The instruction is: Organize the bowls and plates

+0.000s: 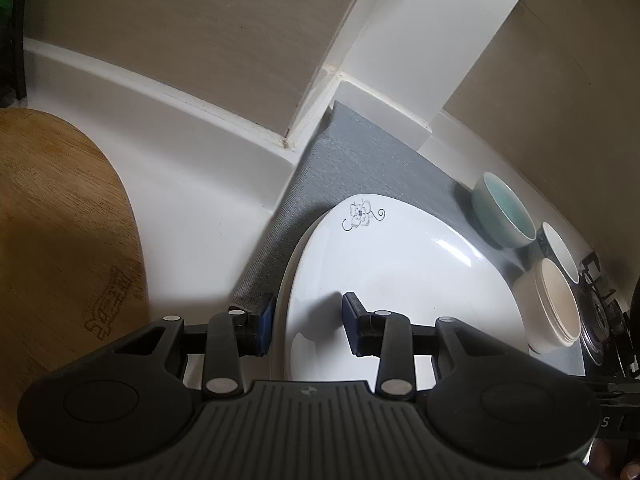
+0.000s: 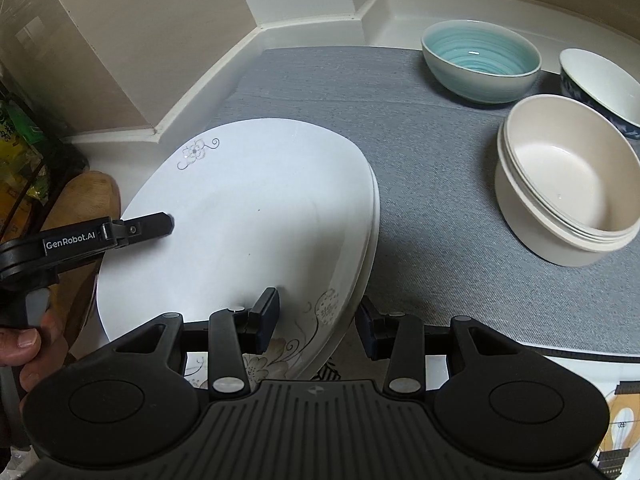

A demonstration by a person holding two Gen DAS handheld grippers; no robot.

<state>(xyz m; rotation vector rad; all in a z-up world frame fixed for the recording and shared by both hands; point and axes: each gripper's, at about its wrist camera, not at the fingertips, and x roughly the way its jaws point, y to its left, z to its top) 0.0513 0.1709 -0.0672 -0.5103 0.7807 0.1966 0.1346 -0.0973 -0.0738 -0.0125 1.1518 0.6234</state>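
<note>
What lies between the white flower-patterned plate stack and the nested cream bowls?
Only bare grey mat separates the plate stack from the cream bowls; the right wrist view shows it clearly.

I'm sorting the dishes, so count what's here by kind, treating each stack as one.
Plate stacks: 1, the white plates
Bowl stacks: 1, the cream bowls
Single bowls: 2, the teal bowl and the blue-patterned bowl
Total: 4

Black grippers [image 2: 316, 326] — blue-padded fingers [image 2: 267, 320]
</note>
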